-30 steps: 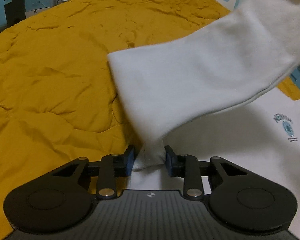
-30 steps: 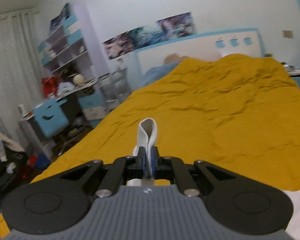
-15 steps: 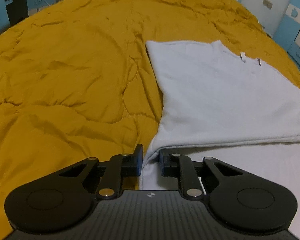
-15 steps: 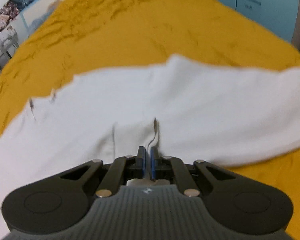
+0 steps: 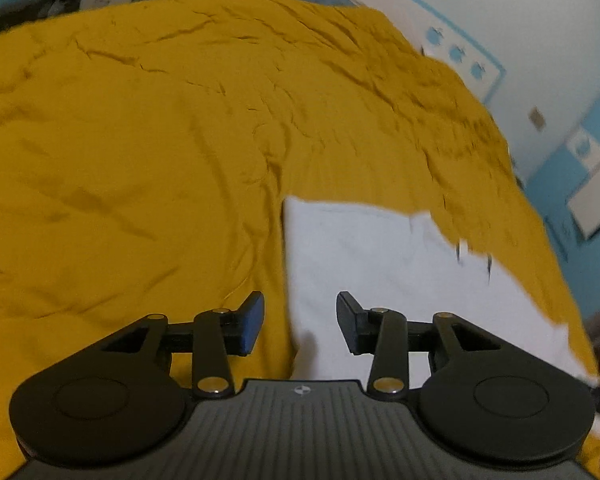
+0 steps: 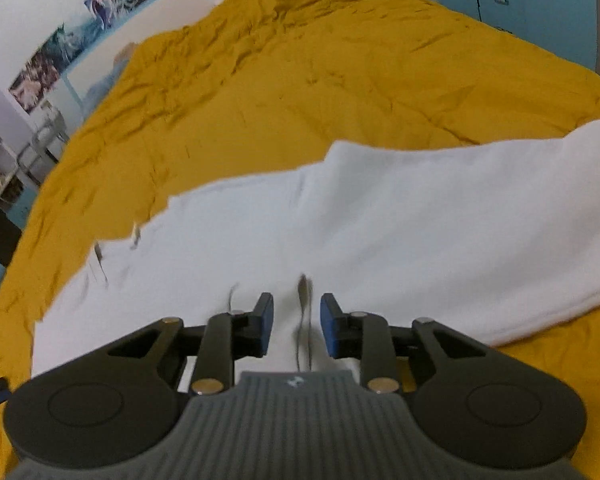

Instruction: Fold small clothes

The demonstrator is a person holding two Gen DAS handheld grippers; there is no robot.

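Both wrist cameras are looking down close over the yellow quilt (image 5: 148,152), facing the far headboard, sharing the white shirt (image 6: 380,220) lying near them.

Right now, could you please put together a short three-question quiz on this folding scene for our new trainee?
1. True or false: the left gripper is clamped on the white shirt.
2. What does the shirt lie on? A) yellow quilt B) wooden desk C) blue carpet
3. Fill in: the right gripper is ____, its jaws apart over a fabric ridge.

Key: 1 false (its jaws are apart, gripping nothing); 2 A; 3 open.
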